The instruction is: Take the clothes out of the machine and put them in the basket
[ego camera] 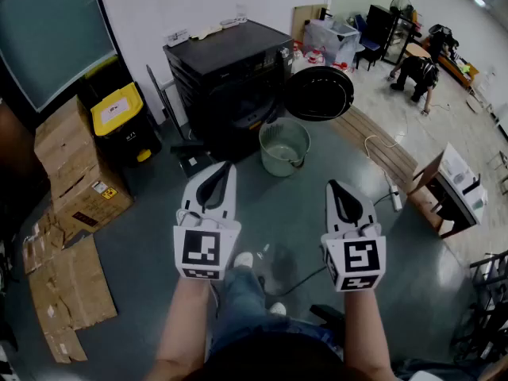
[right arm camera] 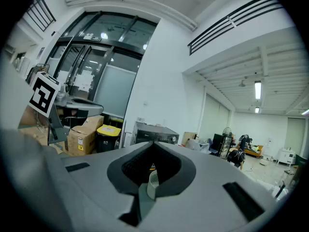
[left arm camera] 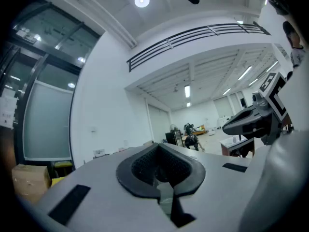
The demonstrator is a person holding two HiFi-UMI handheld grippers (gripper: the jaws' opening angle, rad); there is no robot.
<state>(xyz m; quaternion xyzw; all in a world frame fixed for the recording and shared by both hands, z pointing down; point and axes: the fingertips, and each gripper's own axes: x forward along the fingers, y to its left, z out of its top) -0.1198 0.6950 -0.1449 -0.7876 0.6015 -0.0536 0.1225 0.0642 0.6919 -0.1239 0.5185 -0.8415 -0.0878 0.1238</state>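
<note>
The left claw (ego camera: pixel 222 173) and the right claw (ego camera: pixel 337 190) are both clenched shut and empty, held side by side. At 12 o'clock stands the black machine (ego camera: pixel 230 70), with its round door (ego camera: pixel 319 94) swung open toward 1 o'clock. The pale green basket (ego camera: pixel 283 148) sits on the floor (ego camera: pixel 159 213) just before it.

Black machine (ego camera: pixel 230 74); pale green basket (ego camera: pixel 279 168); yellow-lidded bin (ego camera: pixel 117 108).

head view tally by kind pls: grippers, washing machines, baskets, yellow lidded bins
grippers: 2 (left gripper, right gripper)
washing machine: 1
basket: 1
yellow-lidded bin: 1
total: 5
</note>
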